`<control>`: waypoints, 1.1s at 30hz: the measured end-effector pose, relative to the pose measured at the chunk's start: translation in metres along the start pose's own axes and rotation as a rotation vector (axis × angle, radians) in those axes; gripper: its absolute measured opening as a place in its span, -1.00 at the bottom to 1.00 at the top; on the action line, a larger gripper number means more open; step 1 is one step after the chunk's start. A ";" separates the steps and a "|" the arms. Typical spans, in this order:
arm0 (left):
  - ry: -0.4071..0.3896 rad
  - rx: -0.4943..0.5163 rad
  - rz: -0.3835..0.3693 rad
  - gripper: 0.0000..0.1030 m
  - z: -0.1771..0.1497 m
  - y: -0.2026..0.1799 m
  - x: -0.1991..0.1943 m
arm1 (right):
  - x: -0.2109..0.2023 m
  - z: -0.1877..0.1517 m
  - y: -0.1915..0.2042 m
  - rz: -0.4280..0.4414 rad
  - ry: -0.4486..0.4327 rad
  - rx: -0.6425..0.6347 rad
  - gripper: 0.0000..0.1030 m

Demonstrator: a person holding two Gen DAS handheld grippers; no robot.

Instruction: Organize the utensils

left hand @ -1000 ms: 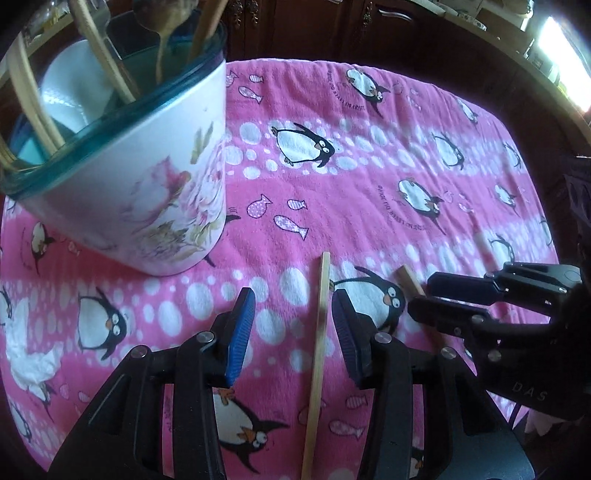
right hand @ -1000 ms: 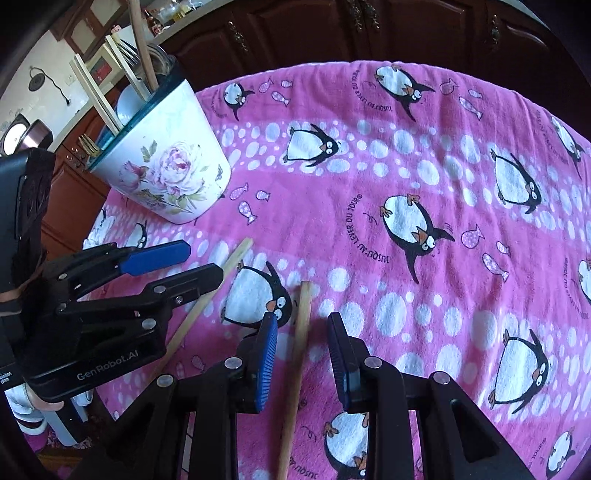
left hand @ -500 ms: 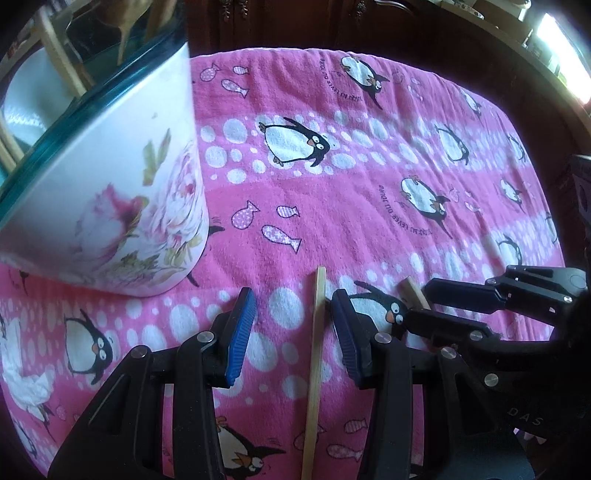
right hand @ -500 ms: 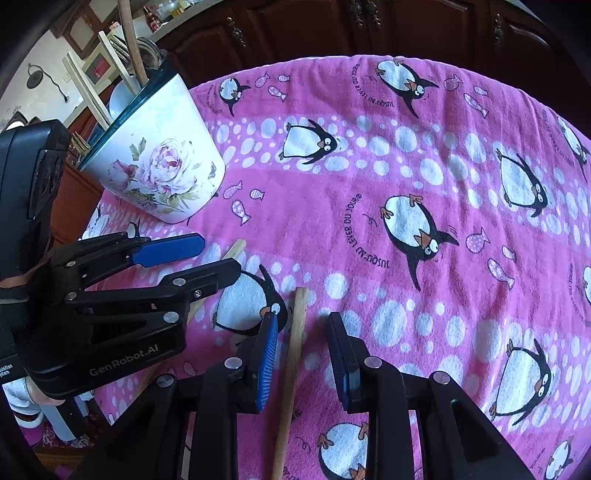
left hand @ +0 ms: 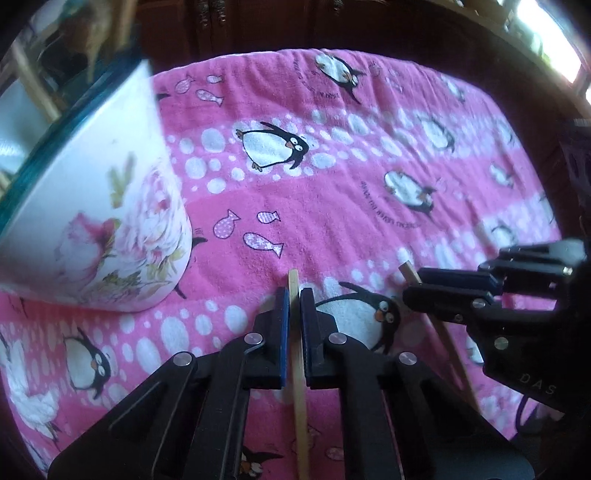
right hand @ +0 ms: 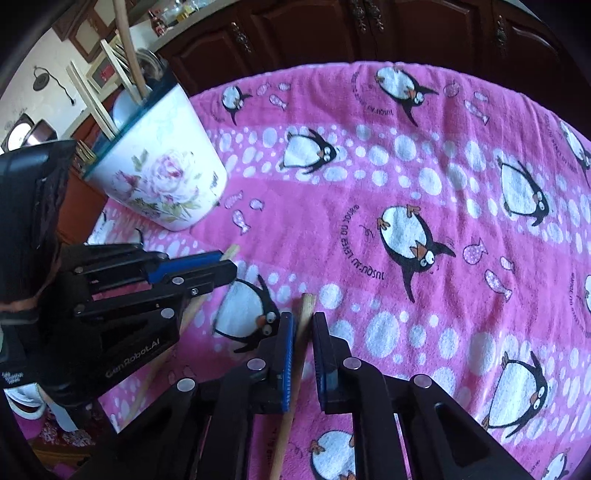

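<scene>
Dark wooden cabinet doors (right hand: 332, 33) with metal handles line the far side behind the counter. A bright window (left hand: 550, 40) glares at upper right. A pale wall (right hand: 55, 62) with framed pictures shows at upper left.

My left camera sat low behind the left claw (left hand: 292, 295) and looked forward across the pink penguin cloth (left hand: 332, 206). The flowered pot (left hand: 110, 221) was close, ahead and to the left of that claw. My right camera looked forward past the right claw (right hand: 303, 325). Each camera saw the other claw at its side. Both saw the pot (right hand: 162, 177) and cloth (right hand: 461, 295).
</scene>
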State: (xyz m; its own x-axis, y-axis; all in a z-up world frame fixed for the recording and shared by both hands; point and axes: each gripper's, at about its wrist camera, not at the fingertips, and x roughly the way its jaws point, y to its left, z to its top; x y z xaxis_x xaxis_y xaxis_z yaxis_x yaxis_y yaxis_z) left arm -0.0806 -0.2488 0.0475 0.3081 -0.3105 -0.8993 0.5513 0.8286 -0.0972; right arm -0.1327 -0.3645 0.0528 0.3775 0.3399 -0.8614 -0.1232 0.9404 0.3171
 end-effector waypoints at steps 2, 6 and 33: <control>-0.025 -0.031 -0.028 -0.92 0.000 0.004 -0.011 | -0.011 0.000 0.002 0.017 -0.028 0.004 -0.83; -0.076 -0.076 -0.061 -0.92 -0.004 0.012 -0.036 | -0.034 0.002 0.008 0.044 -0.076 -0.003 -0.83; -0.420 -0.056 -0.108 -0.92 -0.021 0.012 -0.226 | -0.186 -0.004 0.085 0.080 -0.366 -0.194 -0.85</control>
State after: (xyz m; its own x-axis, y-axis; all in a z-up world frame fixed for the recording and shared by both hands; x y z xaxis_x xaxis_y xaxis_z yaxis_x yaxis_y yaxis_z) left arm -0.1597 -0.1591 0.2402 0.5460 -0.5502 -0.6318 0.5588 0.8010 -0.2146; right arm -0.2170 -0.3476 0.2384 0.6569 0.4173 -0.6279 -0.3224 0.9084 0.2663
